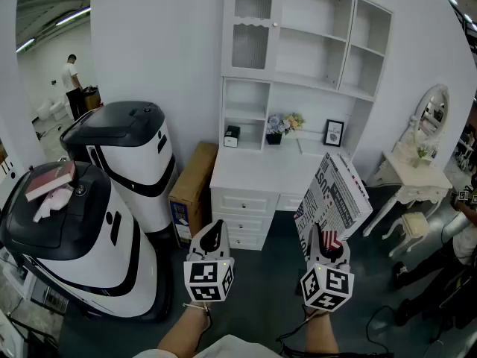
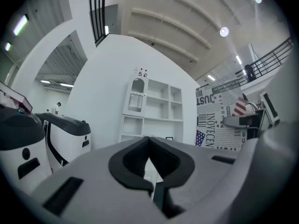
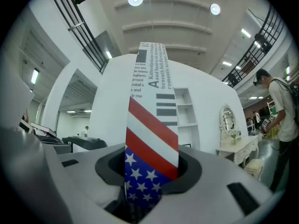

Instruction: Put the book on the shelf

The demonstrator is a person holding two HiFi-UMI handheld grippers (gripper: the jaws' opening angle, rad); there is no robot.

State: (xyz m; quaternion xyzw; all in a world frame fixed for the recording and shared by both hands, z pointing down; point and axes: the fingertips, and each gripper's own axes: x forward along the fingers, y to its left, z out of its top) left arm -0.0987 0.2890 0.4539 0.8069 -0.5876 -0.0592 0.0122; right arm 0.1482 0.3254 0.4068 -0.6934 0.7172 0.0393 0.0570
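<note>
The book [image 1: 333, 192], a large one with a newspaper-print cover and a stars-and-stripes patch, stands upright in my right gripper [image 1: 326, 243], which is shut on its lower edge. In the right gripper view the book's [image 3: 152, 125] spine rises from between the jaws of that gripper [image 3: 149, 164]. The white shelf unit [image 1: 298, 51] with open compartments stands ahead over a drawer desk [image 1: 250, 177]. My left gripper [image 1: 213, 231] hovers beside the right one, shut and holding nothing. In the left gripper view, that gripper [image 2: 149, 146] faces the shelf [image 2: 156, 106], with the book [image 2: 219, 120] to the right.
Two big black-and-white machines [image 1: 123, 155] [image 1: 67, 237] fill the left; a reddish book [image 1: 51, 180] lies on the nearer one. A cardboard box [image 1: 192, 181] leans by the desk. Flowers [image 1: 283, 125] and a framed picture [image 1: 334, 133] occupy the shelf's lower niche. A dressing table [image 1: 414, 170] and a person [image 1: 462, 237] are at the right.
</note>
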